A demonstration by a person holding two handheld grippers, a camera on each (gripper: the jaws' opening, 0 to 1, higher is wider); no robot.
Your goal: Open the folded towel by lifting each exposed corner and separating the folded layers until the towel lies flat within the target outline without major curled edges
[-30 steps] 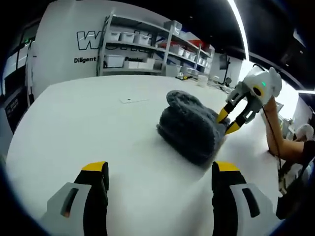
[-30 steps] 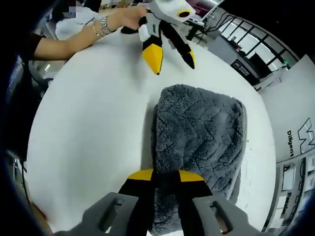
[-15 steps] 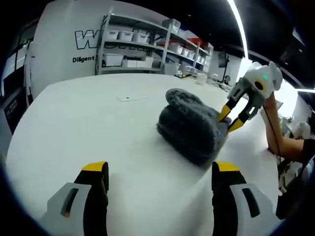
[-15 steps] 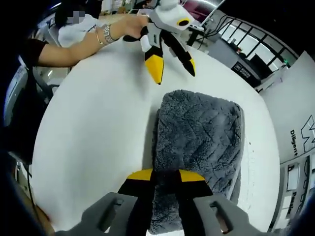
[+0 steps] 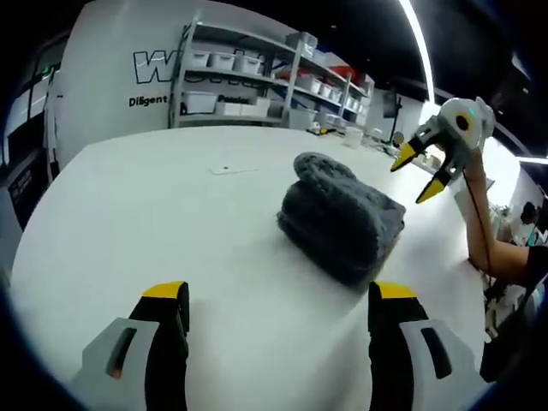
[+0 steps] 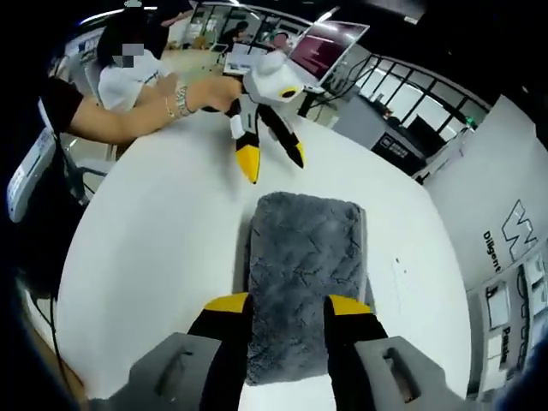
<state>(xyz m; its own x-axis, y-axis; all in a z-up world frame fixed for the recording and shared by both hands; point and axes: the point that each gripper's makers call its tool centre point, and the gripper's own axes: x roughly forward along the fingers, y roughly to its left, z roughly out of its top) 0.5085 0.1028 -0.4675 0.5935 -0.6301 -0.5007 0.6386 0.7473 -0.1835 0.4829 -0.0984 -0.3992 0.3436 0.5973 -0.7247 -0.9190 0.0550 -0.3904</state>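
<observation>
A folded dark grey fluffy towel [image 5: 342, 218] lies on the white table [image 5: 120, 223]. In the left gripper view my left gripper [image 5: 279, 293] is open, low over bare table, well short of the towel. My right gripper [image 5: 422, 174] hangs open in the air above the towel's far right end, touching nothing. From the right gripper view the towel [image 6: 304, 257] sits below and ahead of my open right gripper [image 6: 287, 305], with nothing held between the jaws. Beyond the towel's far end my left gripper [image 6: 272, 160] is held by a hand [image 6: 201, 92].
Metal shelving with white bins [image 5: 248, 73] lines the wall behind the table. A small flat mark [image 5: 234, 169] lies on the table beyond the towel. A seated person [image 6: 128, 68] and a monitor [image 6: 330, 38] are past the table's far side.
My right gripper has opened, let go of the towel's edge and lifted up and away. The towel stays folded. My left gripper has hardly moved.
</observation>
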